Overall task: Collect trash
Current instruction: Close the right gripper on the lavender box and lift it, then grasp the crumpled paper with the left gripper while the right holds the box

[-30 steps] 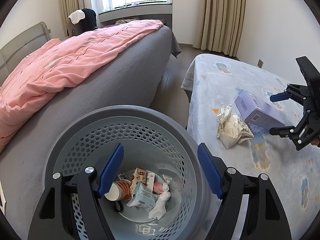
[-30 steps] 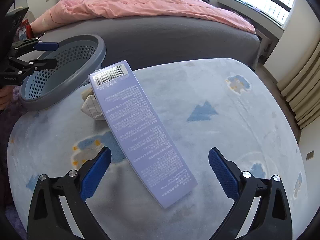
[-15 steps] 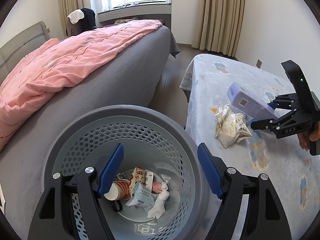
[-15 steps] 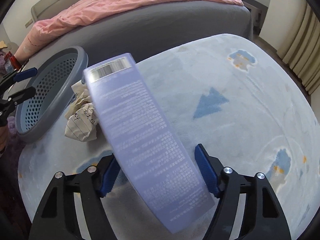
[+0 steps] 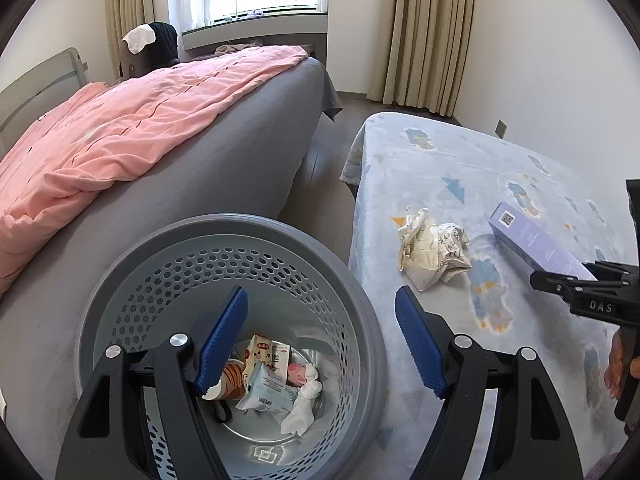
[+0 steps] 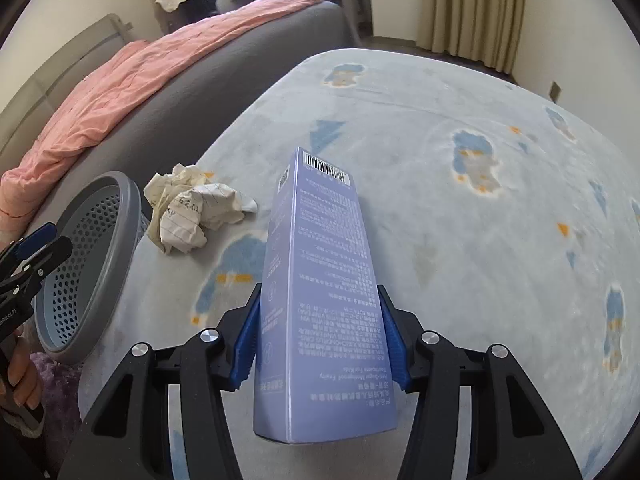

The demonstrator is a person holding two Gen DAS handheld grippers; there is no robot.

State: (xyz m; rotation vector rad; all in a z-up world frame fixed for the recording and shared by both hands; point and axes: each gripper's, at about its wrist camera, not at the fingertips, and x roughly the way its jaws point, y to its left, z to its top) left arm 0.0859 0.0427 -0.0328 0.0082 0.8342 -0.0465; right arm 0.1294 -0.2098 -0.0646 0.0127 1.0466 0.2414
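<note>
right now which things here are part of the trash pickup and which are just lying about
Part of the job:
- purple box, clamped in the right hand-held gripper
- crumpled paper on the blanket
- grey bin, trash already inside
- left hand-held gripper, open over the bin

Just lying about:
- pink duvet
- curtains

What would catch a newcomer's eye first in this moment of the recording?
The long purple box, clamped between the right gripper's jaws, which have just been closing, fills the right wrist view. Beside it, crumpled paper lies on the blue patterned blanket. The left gripper hangs open over a grey basket holding wrappers.
</note>
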